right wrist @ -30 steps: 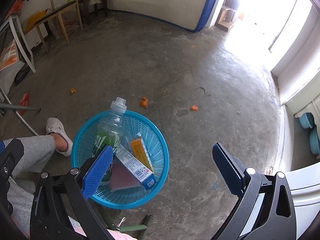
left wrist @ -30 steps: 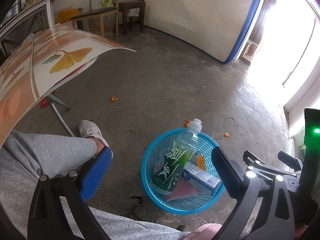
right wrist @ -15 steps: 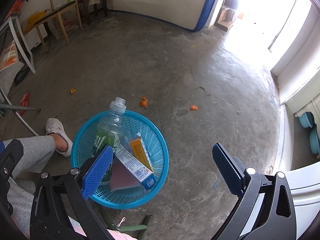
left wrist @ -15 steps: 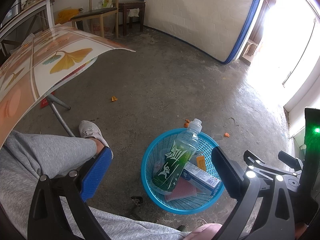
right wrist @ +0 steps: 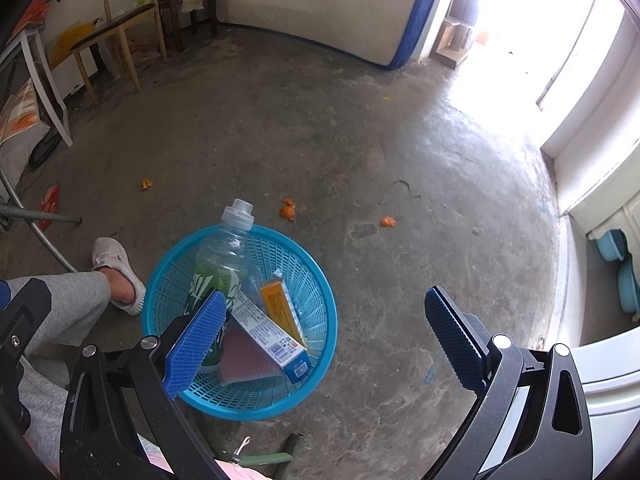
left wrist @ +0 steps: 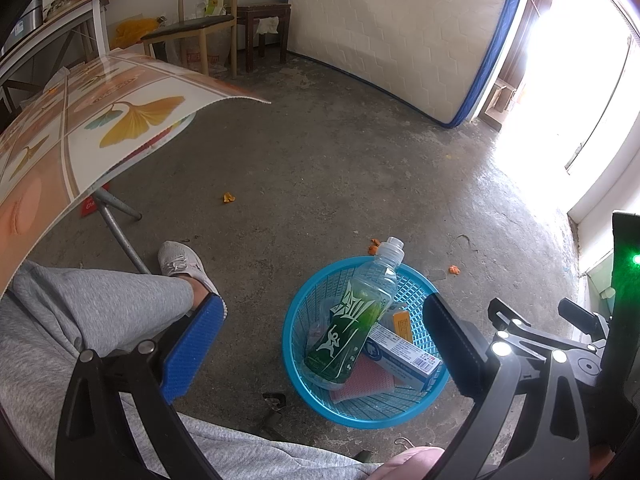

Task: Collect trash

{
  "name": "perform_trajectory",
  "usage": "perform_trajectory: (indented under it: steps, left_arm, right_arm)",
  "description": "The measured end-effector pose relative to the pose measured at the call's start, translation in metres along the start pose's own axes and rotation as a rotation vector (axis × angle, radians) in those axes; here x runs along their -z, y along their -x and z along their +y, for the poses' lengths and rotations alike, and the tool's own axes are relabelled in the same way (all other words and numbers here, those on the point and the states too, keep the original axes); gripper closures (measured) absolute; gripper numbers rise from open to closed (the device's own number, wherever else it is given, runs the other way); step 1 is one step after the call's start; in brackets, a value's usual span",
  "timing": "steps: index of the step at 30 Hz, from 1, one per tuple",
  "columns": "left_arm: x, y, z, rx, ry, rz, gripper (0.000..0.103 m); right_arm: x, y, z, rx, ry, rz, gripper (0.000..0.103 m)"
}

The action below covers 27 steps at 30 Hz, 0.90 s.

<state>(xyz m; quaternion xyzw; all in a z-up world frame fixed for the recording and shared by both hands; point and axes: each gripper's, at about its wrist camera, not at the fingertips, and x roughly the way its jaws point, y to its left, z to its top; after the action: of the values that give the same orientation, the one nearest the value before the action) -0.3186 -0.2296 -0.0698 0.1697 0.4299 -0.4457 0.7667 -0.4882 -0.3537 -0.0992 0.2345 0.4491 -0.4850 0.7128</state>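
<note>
both tools hang above the floor (right wrist: 360, 128) with nothing between their pads: the left tool (left wrist: 320, 344) is spread wide, and the right tool (right wrist: 324, 336) is spread wide too. the blue basket (right wrist: 316, 276) sits on the floor, holding a bottle (left wrist: 352, 320), a long box (right wrist: 268, 332) and an orange pack (right wrist: 280, 308). orange scraps (right wrist: 287, 210) lie just beyond it.

Both my wrist cams look down and forward along my fingers from above the concrete floor (left wrist: 320, 152). Left sits left of right; both share the blue basket (left wrist: 304, 360) (right wrist: 316, 280) and mattress (left wrist: 400, 32) (right wrist: 320, 4).
</note>
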Motion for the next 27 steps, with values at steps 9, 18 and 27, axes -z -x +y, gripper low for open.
perform_trajectory:
  steps: [9, 18, 27]
  left_arm:
    - [0.0001, 0.0001, -0.0003, 0.000, 0.000, 0.000, 0.005]
    - [-0.0001, -0.0005, -0.0003, 0.000, -0.001, -0.001, 0.005]
    - [-0.0001, -0.0004, -0.0003, 0.000, 0.000, 0.000, 0.005]
  right_arm:
    - [-0.0001, -0.0006, 0.0004, 0.003, -0.007, 0.006, 0.008]
    - [0.0001, -0.0007, 0.0017, 0.003, -0.006, 0.007, 0.008]
    - [0.0002, -0.0006, 0.0013, 0.002, -0.006, 0.011, 0.008]
